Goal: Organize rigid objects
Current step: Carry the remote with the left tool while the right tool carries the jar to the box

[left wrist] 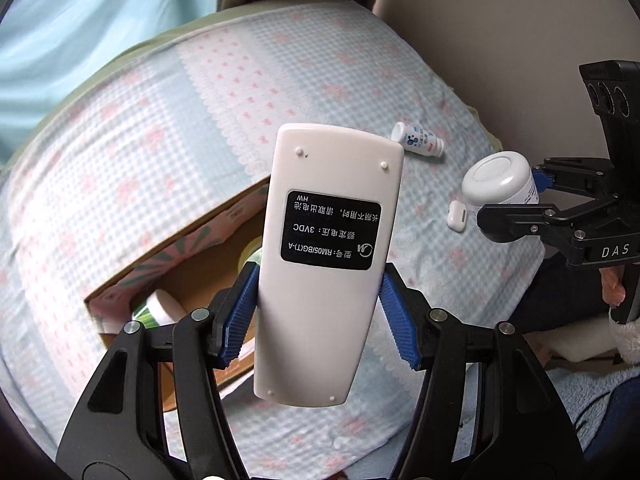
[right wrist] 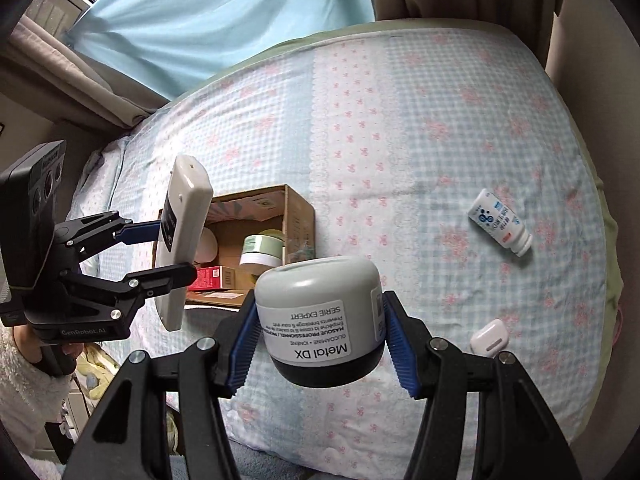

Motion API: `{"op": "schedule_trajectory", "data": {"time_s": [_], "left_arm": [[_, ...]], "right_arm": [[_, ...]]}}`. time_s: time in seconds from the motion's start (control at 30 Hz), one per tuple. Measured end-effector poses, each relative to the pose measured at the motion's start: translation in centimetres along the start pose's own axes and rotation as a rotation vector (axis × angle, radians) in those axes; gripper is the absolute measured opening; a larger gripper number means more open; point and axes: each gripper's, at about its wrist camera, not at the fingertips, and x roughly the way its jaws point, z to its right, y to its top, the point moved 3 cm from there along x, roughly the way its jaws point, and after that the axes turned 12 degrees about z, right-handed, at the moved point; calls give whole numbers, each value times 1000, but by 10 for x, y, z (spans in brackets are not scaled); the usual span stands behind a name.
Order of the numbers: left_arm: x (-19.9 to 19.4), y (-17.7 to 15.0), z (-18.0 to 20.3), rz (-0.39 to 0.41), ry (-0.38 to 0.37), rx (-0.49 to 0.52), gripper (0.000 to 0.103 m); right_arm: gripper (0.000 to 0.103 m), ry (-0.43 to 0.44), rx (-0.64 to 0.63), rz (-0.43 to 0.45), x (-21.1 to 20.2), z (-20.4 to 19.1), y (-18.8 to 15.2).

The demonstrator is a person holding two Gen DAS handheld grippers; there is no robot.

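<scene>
My left gripper [left wrist: 318,280] is shut on a white remote control [left wrist: 332,248], back side up, held above the bed beside an open cardboard box [left wrist: 132,280]. It also shows in the right wrist view [right wrist: 160,252] with the remote [right wrist: 184,232] over the box [right wrist: 296,208]. My right gripper [right wrist: 320,312] is shut on a grey-lidded jar [right wrist: 320,320] labelled Metal DX, held above the bed. The jar [left wrist: 500,178] shows at the right of the left wrist view. A small white bottle [right wrist: 500,222] and a white earbud case [right wrist: 490,338] lie on the bed.
The box holds a green-lidded jar [right wrist: 262,250], a red carton [right wrist: 208,276] and a white round object [right wrist: 206,246]. The bed [right wrist: 400,120] has a blue and pink patterned sheet. A blue curtain [right wrist: 200,20] hangs behind. The bed edge runs along the bottom.
</scene>
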Motion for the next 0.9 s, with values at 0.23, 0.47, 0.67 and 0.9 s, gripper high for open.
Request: {"op": "schedule_trajectory", "data": {"time_s": [0.23,0.47,0.67,0.9], "left_arm": [[-34,-28,-84,44,70,-47,57],[-37,-55,-147,73,98,-143,57],[-7,-87,-183,44,98,-212,57],[39,-115,-200,11,98,-245,57]], "right_arm": [[54,29,-61,-19,31,-84,2],[54,50,-73,-72,79,-136,-3],[54,51,-81,-133,131,-159,-4],[54,36,-59,-207,200,-164,-11]]}}
